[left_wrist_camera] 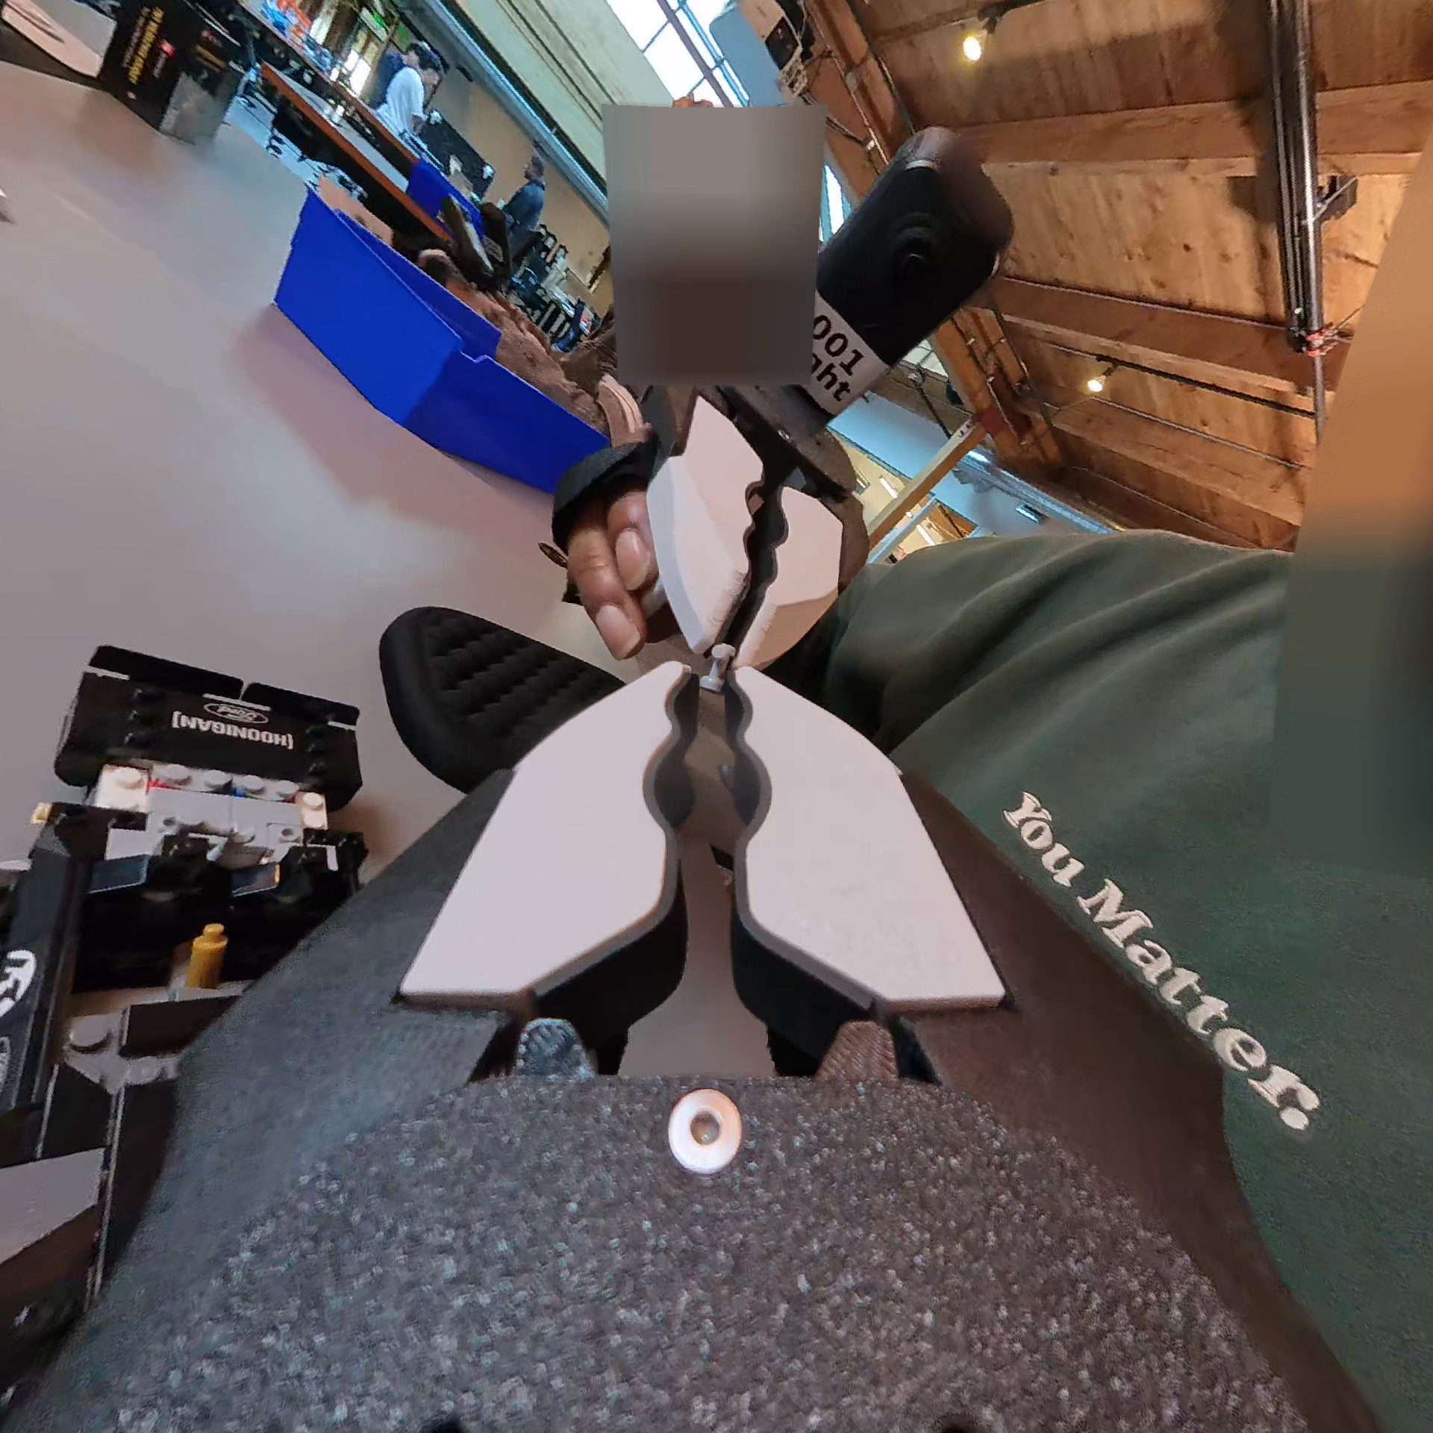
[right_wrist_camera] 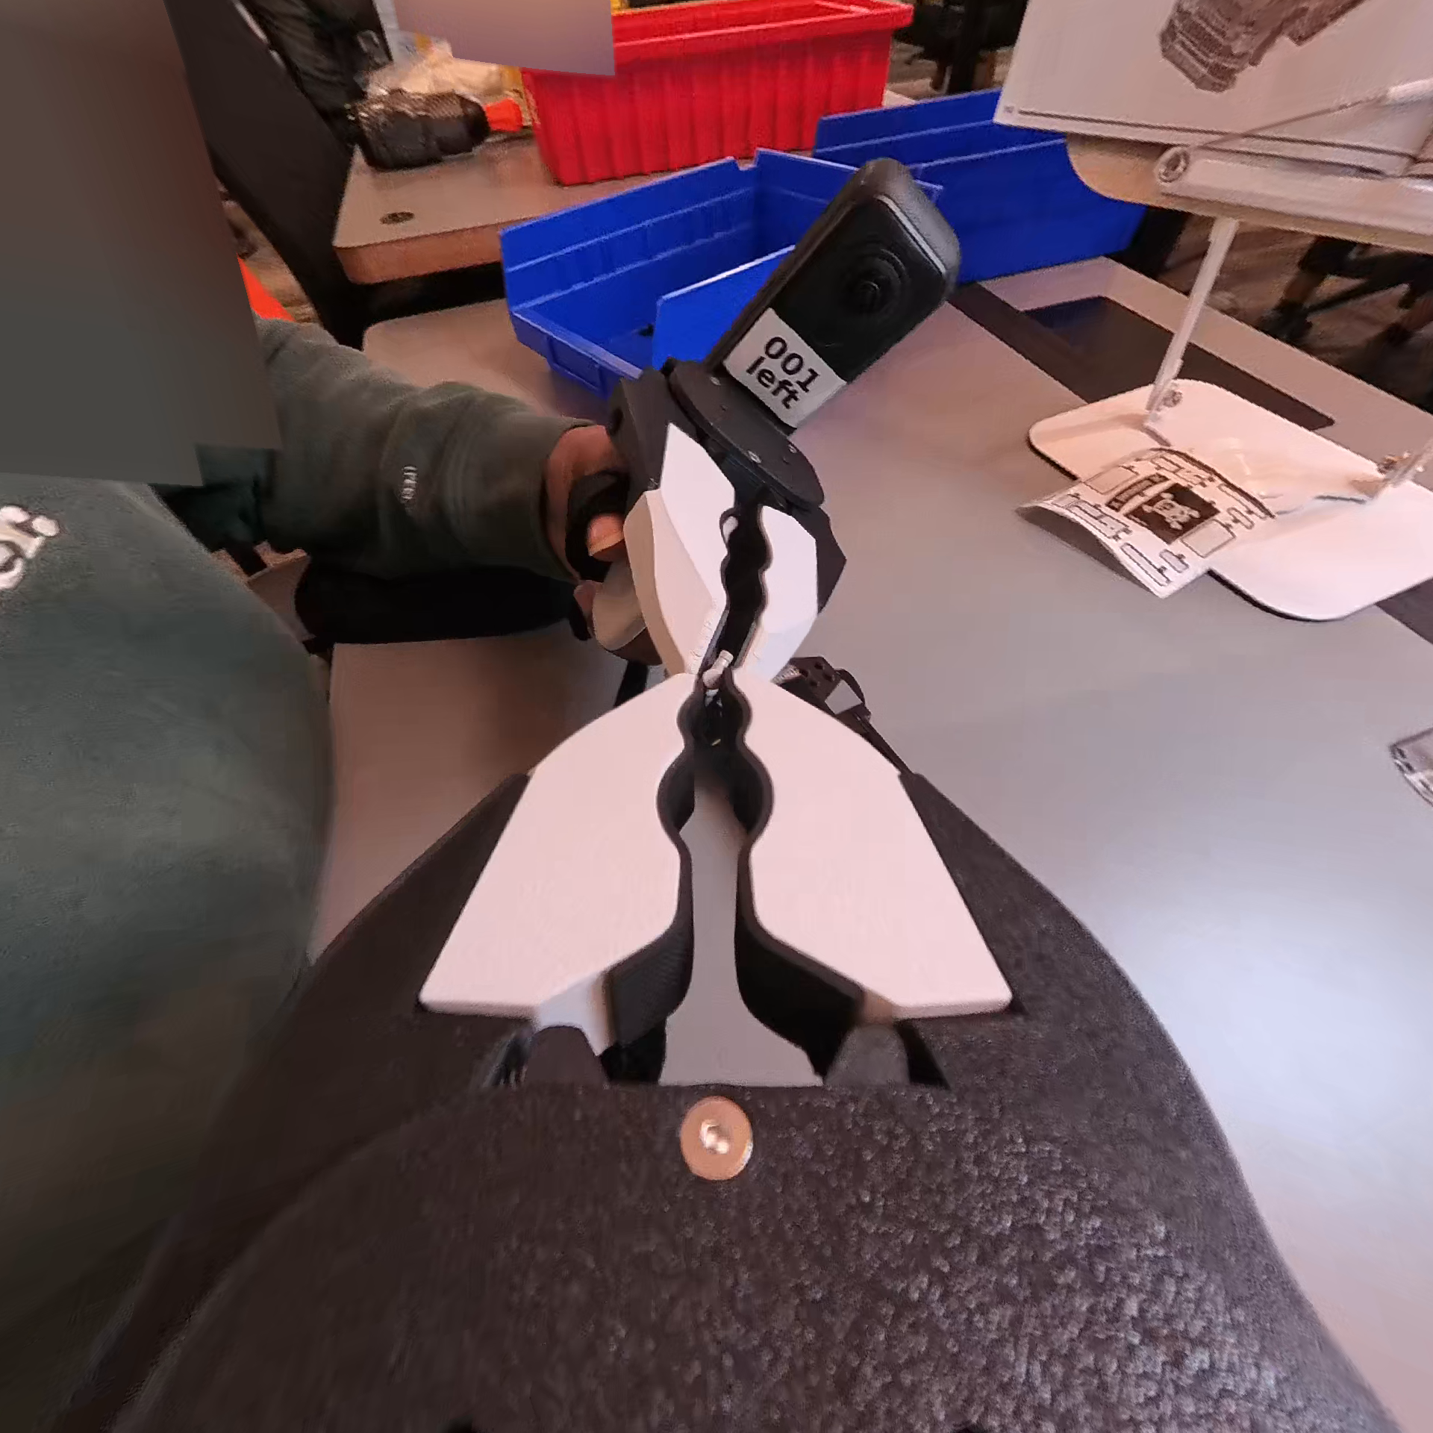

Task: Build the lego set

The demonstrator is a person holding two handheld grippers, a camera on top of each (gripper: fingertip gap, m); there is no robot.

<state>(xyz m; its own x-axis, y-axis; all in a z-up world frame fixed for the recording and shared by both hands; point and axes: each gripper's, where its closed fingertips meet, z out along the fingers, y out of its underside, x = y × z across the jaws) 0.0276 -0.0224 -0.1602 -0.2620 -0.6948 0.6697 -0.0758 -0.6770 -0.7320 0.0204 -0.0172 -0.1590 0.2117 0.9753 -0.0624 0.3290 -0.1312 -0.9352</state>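
Speckled black housing with one silver screw fills the foreground of both wrist views, white fingers running forward from it. Left gripper (left_wrist_camera: 712, 676): jaws narrow, tips nipped on one end of a small light-grey pin (left_wrist_camera: 715, 668). Right gripper (right_wrist_camera: 715, 682): jaws narrow, tips at the pin's other end; whether both pairs of tips truly clamp the pin or one only touches it cannot be told, the part being tiny. Both grippers meet tip to tip above the grey table (right_wrist_camera: 1085, 737), each showing a black camera on top in the other's view. Left wrist view only: partly built black lego car (left_wrist_camera: 194, 837) at the left edge, cut off by the frame, with white and grey bricks on it and a small yellow piece (left_wrist_camera: 206, 955); a black oval pad (left_wrist_camera: 496, 682) behind it; a blue bin (left_wrist_camera: 364, 326); wooden ceiling beams; people at far tables. Right wrist view only: red bin (right_wrist_camera: 721, 93); blue bins (right_wrist_camera: 620, 287); a white stand (right_wrist_camera: 1210, 434) holding an open instruction booklet, cut off at the top; a sticker sheet (right_wrist_camera: 1140, 512) on its base. Green sleeve and torso border both views; the hands are largely hidden behind the grips.
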